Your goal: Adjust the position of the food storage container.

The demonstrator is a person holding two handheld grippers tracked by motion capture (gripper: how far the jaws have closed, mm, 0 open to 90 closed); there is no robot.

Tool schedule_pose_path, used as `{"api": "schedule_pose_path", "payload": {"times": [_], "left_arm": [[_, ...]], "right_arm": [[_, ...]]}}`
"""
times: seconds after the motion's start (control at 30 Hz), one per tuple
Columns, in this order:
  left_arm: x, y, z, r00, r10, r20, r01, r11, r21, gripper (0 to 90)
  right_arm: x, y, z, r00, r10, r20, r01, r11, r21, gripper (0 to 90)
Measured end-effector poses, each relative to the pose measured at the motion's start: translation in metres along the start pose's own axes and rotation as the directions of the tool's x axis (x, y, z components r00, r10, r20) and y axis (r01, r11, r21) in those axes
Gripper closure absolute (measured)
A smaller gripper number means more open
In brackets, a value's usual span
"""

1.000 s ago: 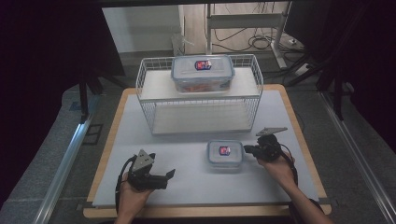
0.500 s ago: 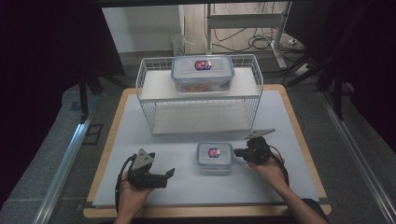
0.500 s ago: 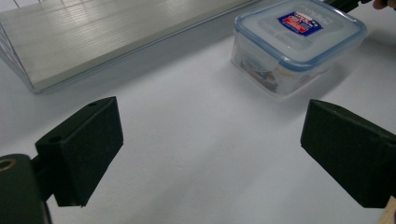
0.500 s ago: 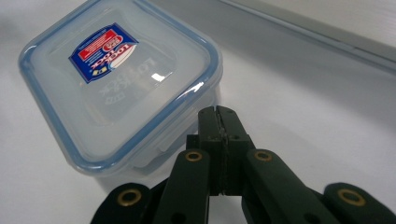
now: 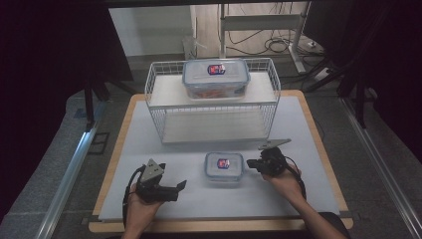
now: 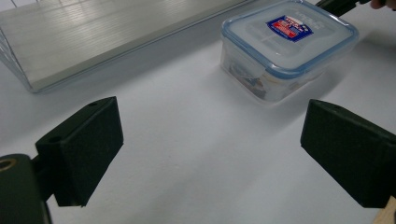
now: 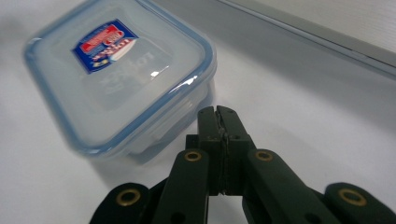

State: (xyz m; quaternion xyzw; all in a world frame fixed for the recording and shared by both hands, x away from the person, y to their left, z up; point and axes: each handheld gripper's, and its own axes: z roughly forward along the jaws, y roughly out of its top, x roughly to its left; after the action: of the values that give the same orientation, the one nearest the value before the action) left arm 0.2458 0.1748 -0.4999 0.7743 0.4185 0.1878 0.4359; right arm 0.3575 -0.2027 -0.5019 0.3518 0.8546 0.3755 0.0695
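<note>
A small clear lidded container [image 5: 224, 167] [image 6: 289, 42] [image 7: 116, 70] with a blue rim and a red-blue label sits on the white table top. My right gripper [image 5: 250, 163] [image 7: 218, 112] is shut with nothing between its jaws. Its tips point at the container's right side, touching it or a hair off. My left gripper [image 5: 180, 186] [image 6: 210, 126] rests low at the front left. It is open and holds nothing, with the container well ahead of it. A larger container [image 5: 215, 78] of the same kind stands on top of the wire rack [image 5: 149, 94].
The white wire rack has a lower shelf [image 5: 214, 127] [image 6: 107, 37] with nothing on it, just behind the small container. The table top [image 5: 303, 129] lies on a wooden board whose edges are near both hands. Dark floor and a metal rail [image 5: 69, 169] lie to the left.
The right gripper has moved left with its shut jaws at the small container, and the container has slid left across the table. The left gripper has stayed put.
</note>
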Motion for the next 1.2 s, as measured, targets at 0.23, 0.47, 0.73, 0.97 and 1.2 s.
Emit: {"api": "schedule_pose_path", "payload": {"times": [0.23, 0.47, 0.73, 0.97, 1.2], "left_arm": [[0.002, -0.001, -0.004, 1.0000, -0.004, -0.002, 0.004, 1.0000, 0.001, 5.7], [0.002, -0.003, -0.002, 1.0000, -0.002, 0.008, 0.002, 0.9995, 0.031, 5.1], [0.002, -0.004, -0.001, 1.0000, -0.005, 0.008, 0.005, 0.9991, 0.042, 4.4], [0.002, -0.004, -0.001, 1.0000, 0.000, 0.005, 0.000, 0.9990, 0.044, 4.1], [0.002, -0.004, 0.000, 1.0000, 0.003, 0.004, -0.003, 0.9990, 0.045, 4.0]], "right_arm": [[0.003, -0.012, -0.023, 0.9996, -0.021, 0.020, 0.022, 0.999, -0.027, 85.6], [0.005, -0.021, -0.040, 0.9946, -0.066, 0.081, 0.070, 0.996, -0.055, 53.0], [0.002, -0.038, -0.053, 0.9961, -0.037, 0.080, 0.044, 0.995, -0.089, 25.4], [-0.004, -0.054, -0.061, 0.9948, -0.029, 0.097, 0.039, 0.994, -0.098, 15.5], [-0.005, -0.054, -0.057, 0.9942, -0.051, 0.095, 0.058, 0.995, -0.081, 13.1]]}}
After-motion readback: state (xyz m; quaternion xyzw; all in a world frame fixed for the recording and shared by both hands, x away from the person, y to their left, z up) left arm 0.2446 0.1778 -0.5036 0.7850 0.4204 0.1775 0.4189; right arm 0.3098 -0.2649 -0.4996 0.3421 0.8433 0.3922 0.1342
